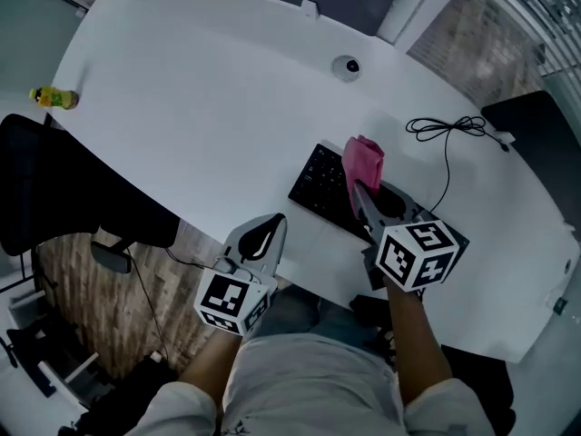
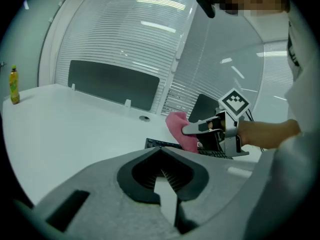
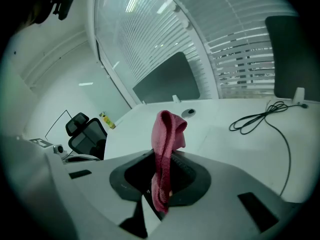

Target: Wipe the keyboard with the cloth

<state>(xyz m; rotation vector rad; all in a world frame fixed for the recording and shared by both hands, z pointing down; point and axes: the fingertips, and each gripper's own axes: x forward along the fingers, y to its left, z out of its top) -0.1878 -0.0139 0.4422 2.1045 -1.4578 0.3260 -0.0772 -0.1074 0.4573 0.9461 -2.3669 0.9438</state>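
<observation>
Both forearms come in from the bottom edge of the head view. The left gripper (image 1: 263, 236) sits lower centre, its jaws apparently pressed together with nothing between them. The right gripper (image 1: 360, 196) is right of centre and higher in the frame, jaws clamped on the pink cloth (image 1: 363, 160), wrist straight behind its marker cube.

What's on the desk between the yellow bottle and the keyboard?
Nothing: the head view shows only bare white desk between the yellow bottle and the keyboard.
</observation>
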